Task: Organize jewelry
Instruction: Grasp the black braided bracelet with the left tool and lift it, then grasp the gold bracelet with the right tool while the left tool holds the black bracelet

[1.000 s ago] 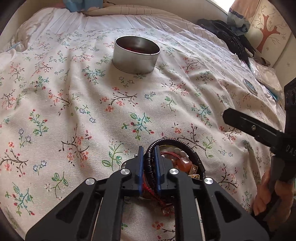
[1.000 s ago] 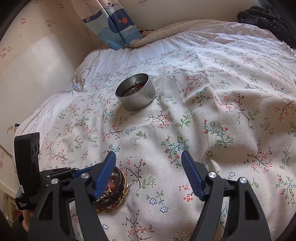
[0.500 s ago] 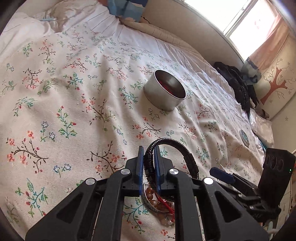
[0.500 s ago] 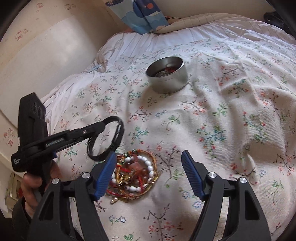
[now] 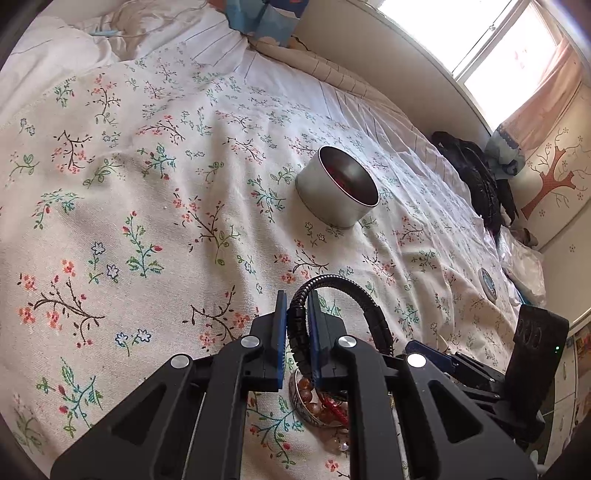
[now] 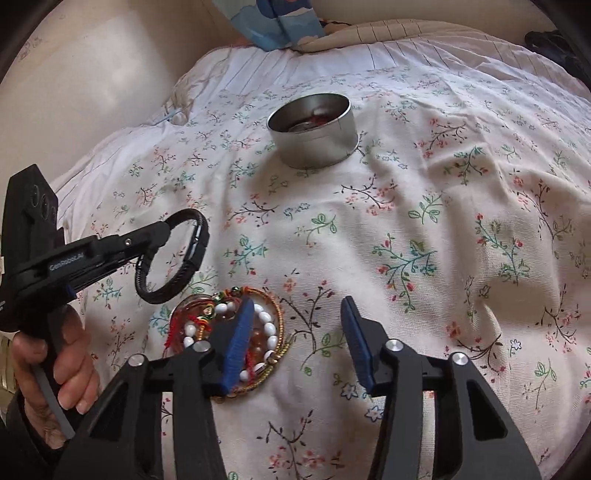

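Note:
My left gripper (image 5: 297, 306) is shut on a black braided bracelet (image 5: 365, 295), which hangs as a loop above the floral bedspread. In the right wrist view that bracelet (image 6: 195, 251) is just up and left of the jewelry pile (image 6: 266, 325), a heap of a gold bangle, white beads and red thread. My right gripper (image 6: 297, 339) hovers over the pile's right side, jaws closing. Its left finger covers part of the pile; the bangle's right edge lies between the pads, unpressed. A round silver tin (image 6: 314, 129) with red items inside stands farther up the bed.
A hand (image 6: 62, 365) holds the left gripper's handle at the bed's left edge, near a cream wall (image 6: 74, 92). A black garment (image 5: 480, 184) and a small round lid (image 5: 487, 286) lie at the right. Blue patterned cloth (image 6: 280, 22) lies at the head end.
My left gripper lifted the black bracelet off the pile and rolled. My right gripper shifted left and down over the pile, and its jaws narrowed.

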The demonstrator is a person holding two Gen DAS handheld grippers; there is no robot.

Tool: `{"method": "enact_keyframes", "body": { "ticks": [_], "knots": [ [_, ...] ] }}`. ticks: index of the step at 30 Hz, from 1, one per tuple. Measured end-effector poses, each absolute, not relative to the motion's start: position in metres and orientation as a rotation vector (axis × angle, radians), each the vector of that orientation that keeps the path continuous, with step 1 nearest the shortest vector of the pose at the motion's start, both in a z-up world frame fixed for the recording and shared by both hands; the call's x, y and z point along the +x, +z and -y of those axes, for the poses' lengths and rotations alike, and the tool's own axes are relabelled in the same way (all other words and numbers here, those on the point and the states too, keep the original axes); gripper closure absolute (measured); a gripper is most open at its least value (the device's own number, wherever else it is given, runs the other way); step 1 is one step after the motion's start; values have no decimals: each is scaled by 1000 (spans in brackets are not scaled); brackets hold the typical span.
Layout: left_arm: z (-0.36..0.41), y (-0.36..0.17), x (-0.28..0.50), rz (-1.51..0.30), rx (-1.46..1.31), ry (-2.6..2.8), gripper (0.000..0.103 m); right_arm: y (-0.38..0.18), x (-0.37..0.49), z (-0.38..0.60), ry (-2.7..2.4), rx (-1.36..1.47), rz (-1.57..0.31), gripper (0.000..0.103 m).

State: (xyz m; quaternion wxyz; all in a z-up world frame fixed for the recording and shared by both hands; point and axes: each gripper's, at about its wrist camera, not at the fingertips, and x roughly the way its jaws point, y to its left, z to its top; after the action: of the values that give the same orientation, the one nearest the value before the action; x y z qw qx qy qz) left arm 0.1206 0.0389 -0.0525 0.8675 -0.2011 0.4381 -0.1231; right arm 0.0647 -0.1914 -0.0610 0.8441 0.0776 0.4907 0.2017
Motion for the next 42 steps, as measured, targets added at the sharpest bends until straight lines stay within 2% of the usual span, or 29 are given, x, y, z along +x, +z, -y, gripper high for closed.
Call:
{"method": "enact_keyframes", "body": {
  "ticks": [5,6,9,17,23,25,26,27,28,31,32,33,36,37,42],
  "knots": [
    [-37,-52,121,-918,-416,-262,93,-74,64,143,356,-173,-1057,70],
    [-36,-52,121,-918,-416,-263,93,-75,64,141,363,-174,-1059,81],
    [-35,-52,121,-918,-410,-264,93,-76,68,155,448,-29,-1093,94],
    [-35,-52,122,-921,-412,-268,93,-68,71,194,579,304,-1075,95],
    [-35,-52,122,-919,-414,-269,93,-63,69,205,583,369,-1057,95],
    [-35,-52,122,-920,-413,-269,93,-67,72,203,554,351,-1080,94],
    [-35,-52,122,-921,-412,-269,93,-72,76,201,562,365,-1102,82],
    [-35,-52,122,-922,-410,-269,93,-76,81,198,561,375,-1117,61],
    [-34,-52,122,-923,-408,-269,93,-78,85,198,559,380,-1119,57],
    [-33,-52,123,-925,-405,-269,93,-86,99,195,578,413,-1142,57],
    [-33,-52,123,-925,-405,-268,93,-89,104,192,584,403,-1157,59],
    [-33,-52,123,-926,-404,-268,93,-91,108,186,580,366,-1172,69],
    [-33,-53,123,-928,-404,-265,93,-92,110,182,574,329,-1182,91],
    [-33,-53,124,-927,-404,-265,93,-91,107,186,580,341,-1176,96],
    [-33,-51,123,-917,-404,-269,93,-73,87,203,605,410,-1091,98]
  ]
}}
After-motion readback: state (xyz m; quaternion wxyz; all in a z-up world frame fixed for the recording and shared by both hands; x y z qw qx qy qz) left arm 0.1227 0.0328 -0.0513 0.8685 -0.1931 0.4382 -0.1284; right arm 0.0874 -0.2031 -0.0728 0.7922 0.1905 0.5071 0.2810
